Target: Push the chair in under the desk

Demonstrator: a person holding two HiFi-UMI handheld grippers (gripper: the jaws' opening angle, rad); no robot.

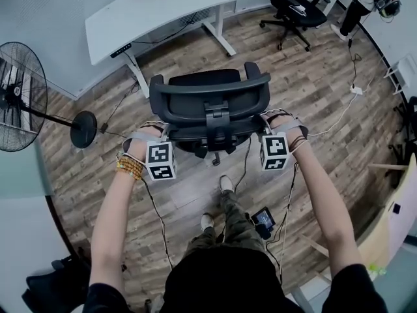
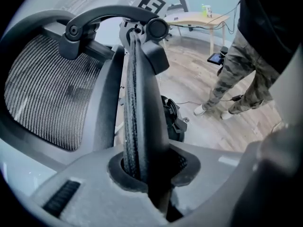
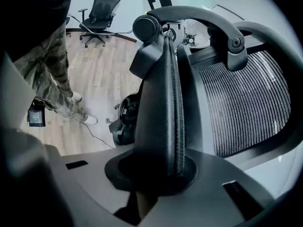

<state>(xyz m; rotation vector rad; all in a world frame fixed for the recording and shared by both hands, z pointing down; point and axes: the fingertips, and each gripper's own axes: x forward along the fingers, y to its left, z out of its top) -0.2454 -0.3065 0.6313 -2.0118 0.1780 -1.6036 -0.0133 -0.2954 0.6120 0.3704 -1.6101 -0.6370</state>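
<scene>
- Left gripper and right gripper are each clamping narrow jaws onto a side edge of the chair backrest.
- That chair is facing the desk, just short of its front edge and not yet under it, with bare wooden floor lying between them.
- Beside the chair's left, well apart, a pedestal fan is standing; a cable is trailing across the floor at its right.
- Only the head view is showing the desk; the gripper views are showing the mesh back and camouflage trousers behind the chair.
</scene>
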